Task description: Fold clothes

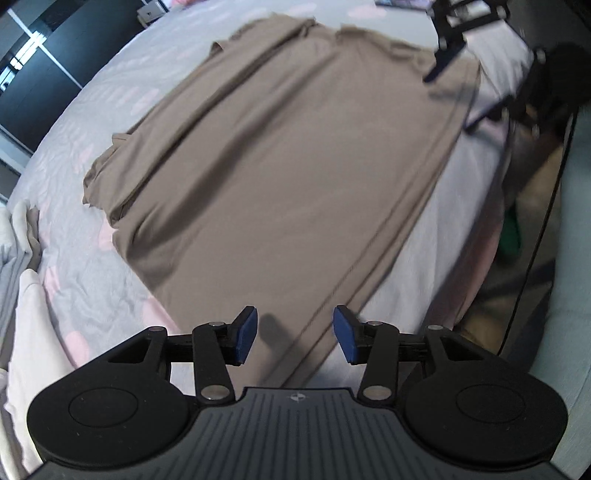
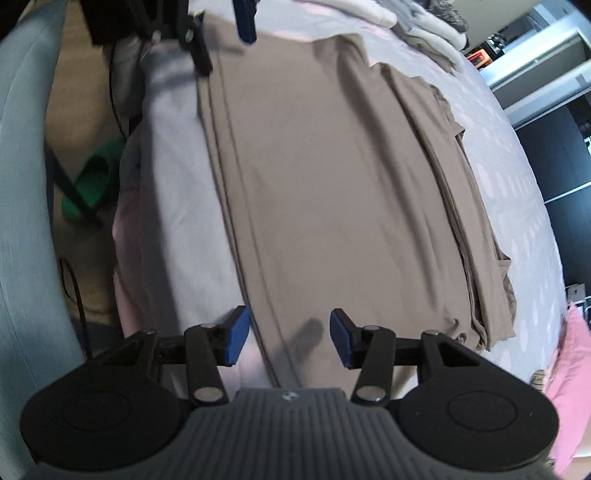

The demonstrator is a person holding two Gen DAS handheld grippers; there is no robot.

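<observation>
A taupe garment (image 1: 280,147) lies flat on the bed, folded lengthwise, with its sleeves bunched along the far side (image 2: 461,184). My left gripper (image 1: 295,338) hovers open over one end of the near folded edge, its blue pads (image 1: 246,334) apart with only cloth lying beneath them. At the other end my right gripper (image 2: 288,336) is open too, over the garment's (image 2: 325,177) near edge, and grips nothing. Each gripper shows blurred at the top of the other's view: the right gripper (image 1: 447,55) and the left gripper (image 2: 243,18).
The bed sheet (image 1: 110,110) is pale grey with pink spots. A pile of light clothes (image 2: 424,29) lies beyond the garment. A green slipper (image 2: 92,177) sits on the floor beside the bed's edge. Something pink (image 2: 569,369) lies at the right.
</observation>
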